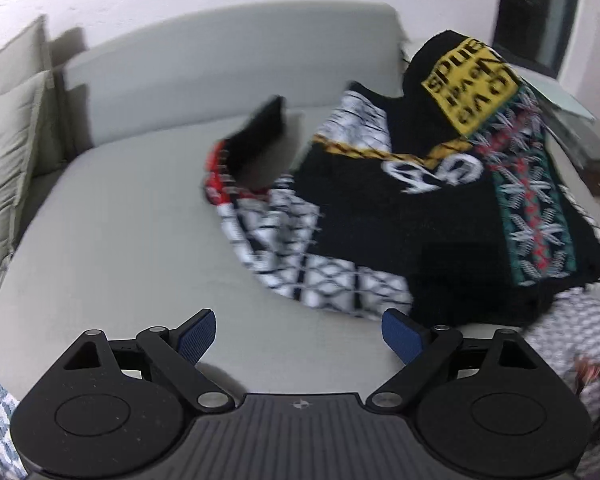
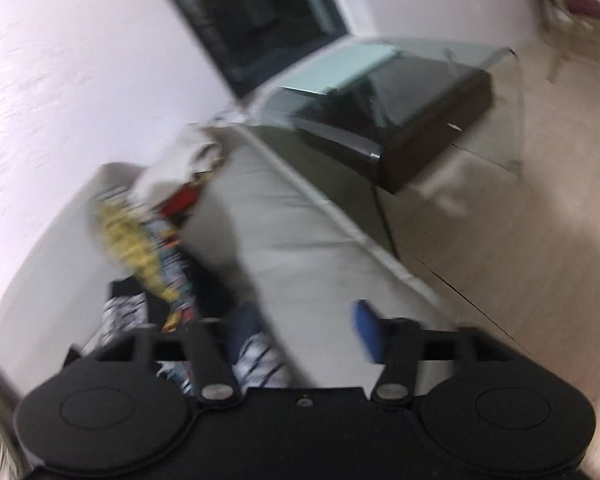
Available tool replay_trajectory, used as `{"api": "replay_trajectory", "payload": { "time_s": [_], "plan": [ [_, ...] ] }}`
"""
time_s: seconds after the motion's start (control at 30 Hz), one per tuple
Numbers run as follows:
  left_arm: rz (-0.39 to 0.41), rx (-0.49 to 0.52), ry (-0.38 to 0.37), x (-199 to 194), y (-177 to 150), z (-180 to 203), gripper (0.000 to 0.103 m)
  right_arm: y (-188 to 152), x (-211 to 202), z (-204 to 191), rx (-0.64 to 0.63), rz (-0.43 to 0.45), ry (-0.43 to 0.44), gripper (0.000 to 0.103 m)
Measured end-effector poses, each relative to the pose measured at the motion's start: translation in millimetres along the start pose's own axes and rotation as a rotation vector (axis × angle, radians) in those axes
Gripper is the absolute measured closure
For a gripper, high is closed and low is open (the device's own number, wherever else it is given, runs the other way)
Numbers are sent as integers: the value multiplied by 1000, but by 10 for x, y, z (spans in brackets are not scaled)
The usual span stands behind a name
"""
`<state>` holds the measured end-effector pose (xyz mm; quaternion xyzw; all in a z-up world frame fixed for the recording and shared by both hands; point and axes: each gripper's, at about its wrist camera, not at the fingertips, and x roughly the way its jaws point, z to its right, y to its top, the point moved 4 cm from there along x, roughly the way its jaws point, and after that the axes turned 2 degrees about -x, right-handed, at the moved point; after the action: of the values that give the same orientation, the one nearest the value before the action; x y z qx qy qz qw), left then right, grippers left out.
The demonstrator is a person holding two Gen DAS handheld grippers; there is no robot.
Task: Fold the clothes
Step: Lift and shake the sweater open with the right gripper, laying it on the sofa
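A black garment [image 1: 400, 208] with a yellow lettered patch, white lattice panels and a green-red band lies crumpled on the right half of the grey sofa seat [image 1: 120, 240]. My left gripper [image 1: 298, 320] hovers over the seat just in front of the garment's near edge, open, with nothing between its blue pads. In the blurred right wrist view the same clothes [image 2: 148, 248] lie to the left along the sofa. My right gripper [image 2: 306, 324] stands open over the sofa's edge. A striped grey-white cloth [image 2: 260, 360] shows right by its left finger, not pinched.
Grey cushions [image 1: 12, 152] lean at the sofa's left end, and the backrest [image 1: 220, 60] runs behind. A glass side table [image 2: 500, 80] with a dark box [image 2: 400, 128] stands past the sofa's right end on a beige floor [image 2: 540, 260]. Striped cloth [image 1: 572, 332] lies at the right.
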<state>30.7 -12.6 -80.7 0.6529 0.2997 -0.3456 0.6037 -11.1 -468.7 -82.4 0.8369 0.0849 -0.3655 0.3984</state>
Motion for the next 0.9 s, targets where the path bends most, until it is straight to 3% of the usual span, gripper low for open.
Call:
{"api": "replay_trajectory", "payload": {
  "time_s": [0.13,0.2,0.43,0.57,0.73,0.9],
  "plan": [
    [-45,8,36,-443,418,406,11,-120,-239,-261,-71,-3,42,41],
    [-14,23,60,-802,623,593,2,-142,-252,-366,-93,-32,47,41],
    [66,19,44,-1741,822,752,1,-167,-339,-634,-163,-96,11,36],
    [123,11,81,-1879,845,618,0,-180,-238,-762,-192,-122,-34,34],
    [131,-93,124,-1858,878,274,1,-272,-170,-951,-227,-144,-29,32],
    [126,-129,96,-1825,894,141,1,-351,-136,-1093,-261,-155,-19,31]
  ]
}}
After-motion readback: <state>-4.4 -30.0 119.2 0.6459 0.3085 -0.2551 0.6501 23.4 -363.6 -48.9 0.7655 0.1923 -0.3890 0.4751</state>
